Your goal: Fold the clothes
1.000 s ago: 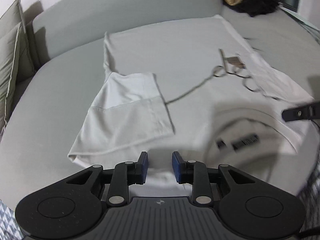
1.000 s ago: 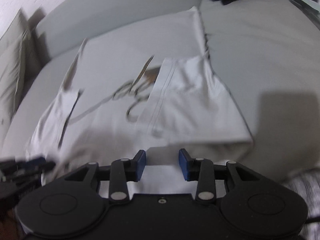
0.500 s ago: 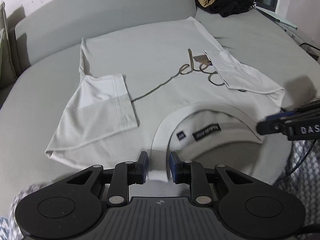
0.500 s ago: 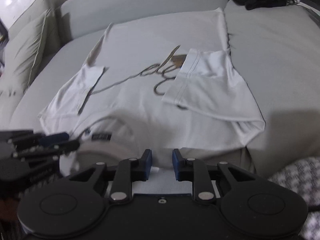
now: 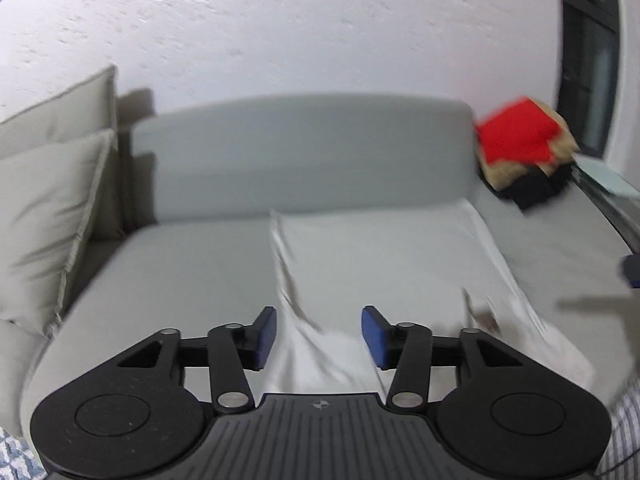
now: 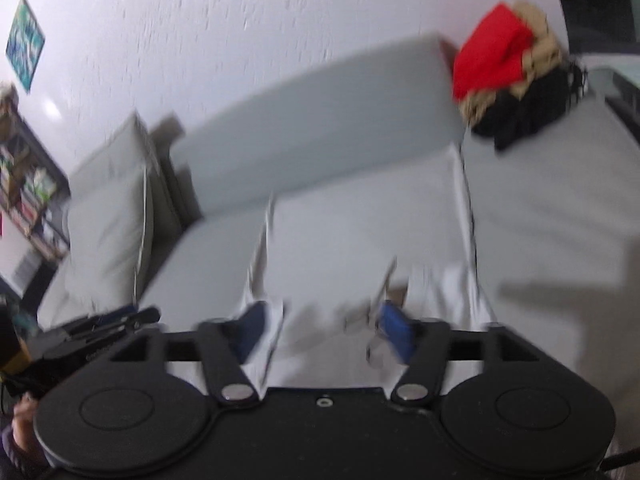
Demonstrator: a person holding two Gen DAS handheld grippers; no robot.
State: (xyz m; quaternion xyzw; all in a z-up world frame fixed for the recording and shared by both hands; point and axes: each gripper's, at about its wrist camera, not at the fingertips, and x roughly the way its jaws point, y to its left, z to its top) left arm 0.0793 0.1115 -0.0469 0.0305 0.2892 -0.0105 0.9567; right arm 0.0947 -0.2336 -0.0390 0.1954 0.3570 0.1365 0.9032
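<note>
Both tools, left tool [image 5: 319, 334] and right tool [image 6: 326, 330], have just been opening, gripping nothing. The white T-shirt [image 5: 384, 264] lies on the sofa [image 5: 192, 280] beneath them. Regrip its near edge evenly before folding forward.

Both grippers' fingers [image 5: 266, 332] newly apart, raised.

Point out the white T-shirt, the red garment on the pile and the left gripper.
white T-shirt [image 5: 380, 248], left wrist view, flat back panel.
red garment [image 5: 516, 136], left wrist view, top face.
left gripper [image 5: 319, 338], left wrist view, between open fingertips.
</note>
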